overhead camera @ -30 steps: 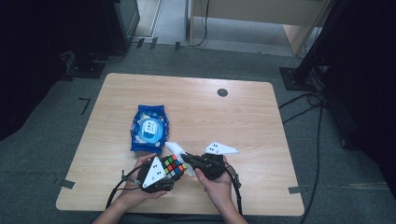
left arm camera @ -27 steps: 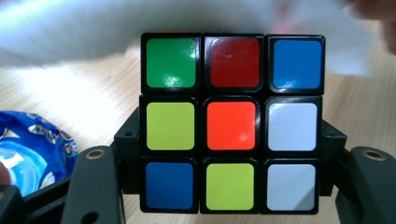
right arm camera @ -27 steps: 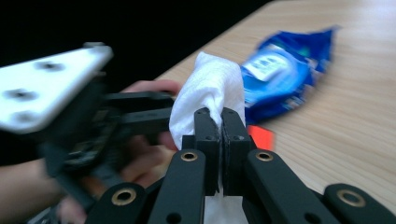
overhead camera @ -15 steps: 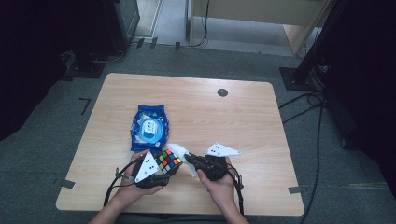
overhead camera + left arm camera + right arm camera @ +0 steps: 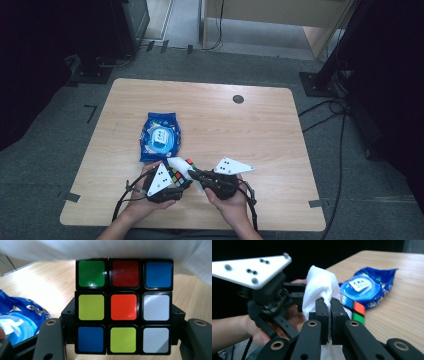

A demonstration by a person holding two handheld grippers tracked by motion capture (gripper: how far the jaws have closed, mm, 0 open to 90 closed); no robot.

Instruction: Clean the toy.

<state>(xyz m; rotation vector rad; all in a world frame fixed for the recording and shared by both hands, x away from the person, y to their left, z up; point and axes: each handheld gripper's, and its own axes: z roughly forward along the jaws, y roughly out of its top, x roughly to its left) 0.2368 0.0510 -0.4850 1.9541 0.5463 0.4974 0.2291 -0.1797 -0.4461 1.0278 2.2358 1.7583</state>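
Observation:
A scrambled Rubik's cube (image 5: 124, 306) sits between the jaws of my left gripper (image 5: 124, 340), which is shut on its sides just above the table's near edge. In the high view the cube (image 5: 177, 175) pokes out from under that gripper's grey plate. My right gripper (image 5: 330, 312) is shut on a white wipe (image 5: 319, 285). It holds the wipe against the far side of the cube (image 5: 355, 308). The wipe (image 5: 125, 248) hangs over the cube's top edge in the left gripper view. In the high view the right gripper (image 5: 196, 175) meets the left gripper (image 5: 170, 182) tip to tip.
A blue pack of wet wipes (image 5: 160, 136) lies on the wooden table (image 5: 240, 130) just beyond the grippers. A small dark round cap (image 5: 238, 99) is set in the tabletop at the back. Cables trail from both grippers toward the near edge.
My left gripper has shifted a little to the left with the cube and turned it. The right gripper has followed, keeping the wipe on the cube.

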